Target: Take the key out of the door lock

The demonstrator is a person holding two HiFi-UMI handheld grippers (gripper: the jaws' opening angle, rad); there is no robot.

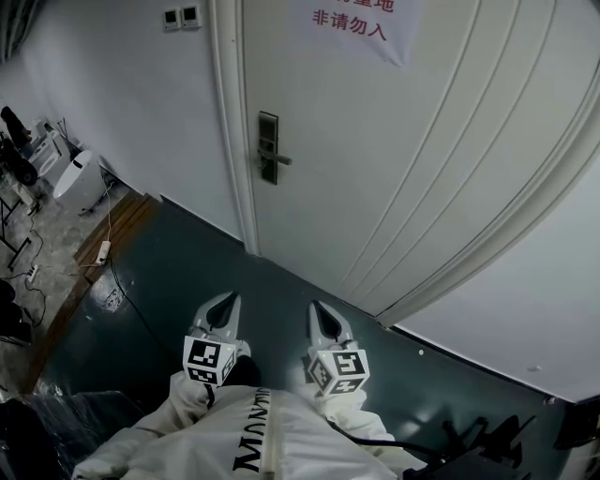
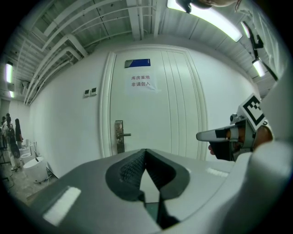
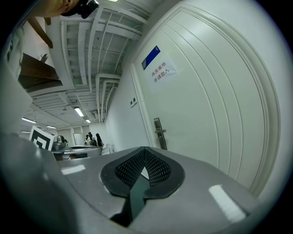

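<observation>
The white door (image 1: pixel 394 141) carries a metal lock plate with a lever handle (image 1: pixel 269 148) near its left edge. No key can be made out at this distance. Both grippers hang low in front of the person, well short of the door. My left gripper (image 1: pixel 228 300) and right gripper (image 1: pixel 316 309) point toward the door with their jaws together and nothing between them. In the left gripper view the lock plate (image 2: pixel 119 136) stands ahead above the shut jaw tips (image 2: pixel 145 151), with the right gripper (image 2: pixel 224 135) to the side. The right gripper view shows the lock plate (image 3: pixel 159 132) beyond its shut tips (image 3: pixel 144 150).
A paper sign (image 1: pixel 352 23) hangs on the door and wall switches (image 1: pixel 181 17) sit to its left. A power strip with cable (image 1: pixel 103 251) lies on the floor at left near a white round object (image 1: pixel 75 176). People stand far off (image 2: pixel 11 132). A dark stand (image 1: pixel 487 441) is at lower right.
</observation>
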